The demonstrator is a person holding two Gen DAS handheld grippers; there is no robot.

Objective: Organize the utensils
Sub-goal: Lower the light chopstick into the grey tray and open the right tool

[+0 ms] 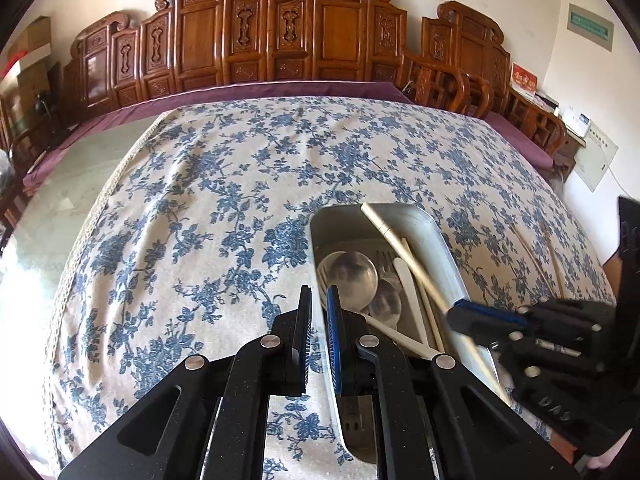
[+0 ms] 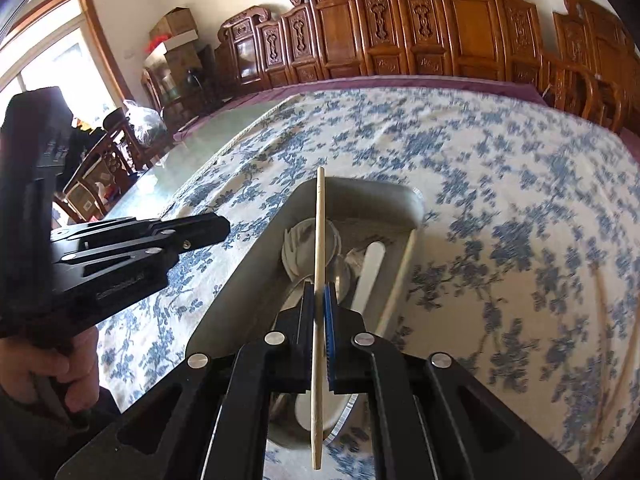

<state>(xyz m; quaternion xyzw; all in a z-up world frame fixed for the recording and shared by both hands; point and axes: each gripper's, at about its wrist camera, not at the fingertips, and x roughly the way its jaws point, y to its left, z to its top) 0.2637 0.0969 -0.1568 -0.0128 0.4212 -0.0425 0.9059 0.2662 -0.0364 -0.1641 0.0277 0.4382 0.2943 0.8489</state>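
Observation:
A metal tray point(image 1: 440, 240) lies on the blue-flowered tablecloth and holds spoons point(image 1: 348, 272), a white utensil point(image 1: 408, 288) and chopsticks. My right gripper point(image 2: 319, 292) is shut on a pale chopstick point(image 2: 319, 224) and holds it over the tray point(image 2: 248, 276), pointing along its length. In the left wrist view the right gripper point(image 1: 460, 314) comes in from the right with the chopstick point(image 1: 400, 244) slanting across the tray. My left gripper point(image 1: 319, 296) hovers at the tray's left rim, its jaws nearly closed with a narrow gap and nothing between them. It also shows in the right wrist view point(image 2: 216, 226).
More chopsticks point(image 1: 540, 256) lie on the cloth right of the tray. Carved wooden chairs point(image 1: 280, 36) line the far side of the table. Bare glass tabletop point(image 1: 60, 208) shows left of the cloth. Boxes and bags point(image 2: 172, 32) stand by the window.

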